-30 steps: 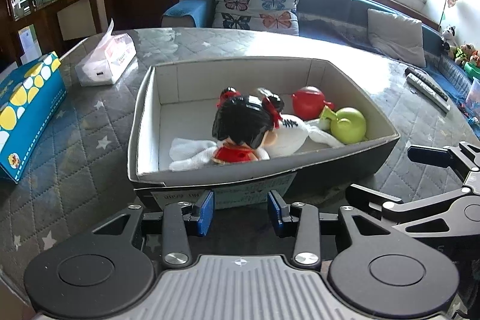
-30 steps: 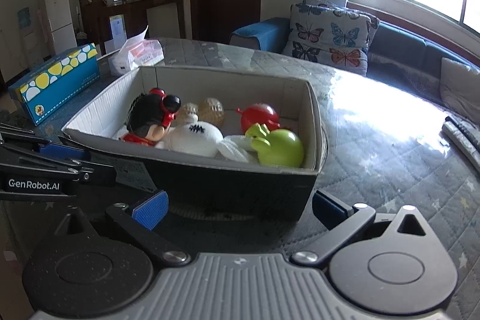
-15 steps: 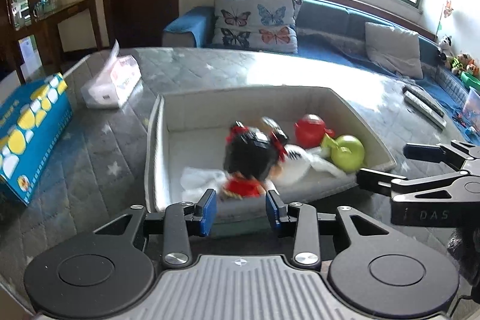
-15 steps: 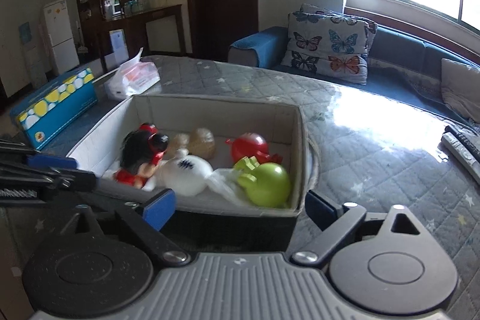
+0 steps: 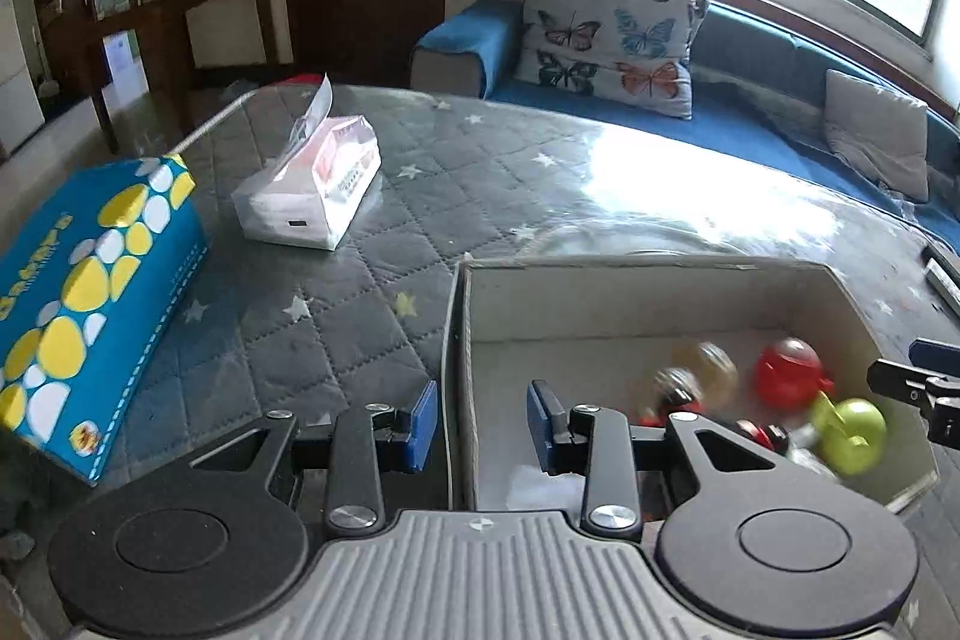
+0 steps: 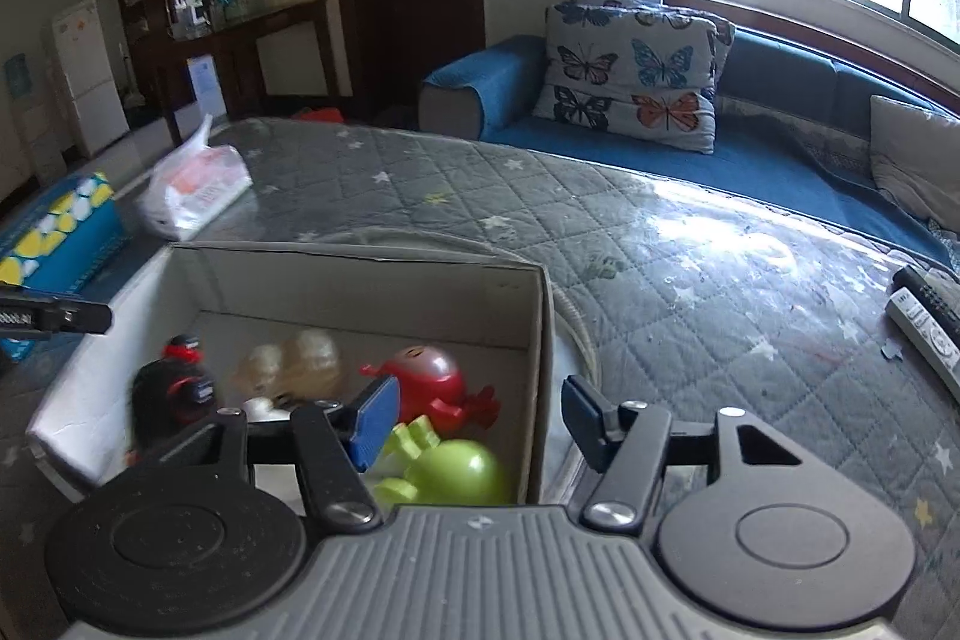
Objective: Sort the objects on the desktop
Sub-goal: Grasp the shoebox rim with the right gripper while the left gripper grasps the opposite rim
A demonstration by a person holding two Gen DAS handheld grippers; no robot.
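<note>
An open cardboard box point(image 5: 648, 292) point(image 6: 372, 292) on the quilted table holds a red toy point(image 5: 786, 379) point(image 6: 429, 383), a green toy point(image 5: 852, 427) point(image 6: 459, 472), a black-haired doll point(image 6: 171, 400) and a pale toy point(image 6: 300, 361). My left gripper point(image 5: 482, 424) is open, its jaws straddling the box's left wall. My right gripper point(image 6: 480, 418) is open, its jaws straddling the box's right wall. Neither wall is pinched.
A blue spotted box point(image 5: 84, 304) point(image 6: 54, 232) and a tissue pack point(image 5: 312, 184) point(image 6: 195, 187) lie on the table's left. Remote controls point(image 6: 927, 322) lie at the right edge. A blue sofa point(image 6: 750, 124) with a butterfly cushion stands behind.
Both grippers rose and moved apart over the box: the left went to its left wall, the right to its right wall. The toys look blurred.
</note>
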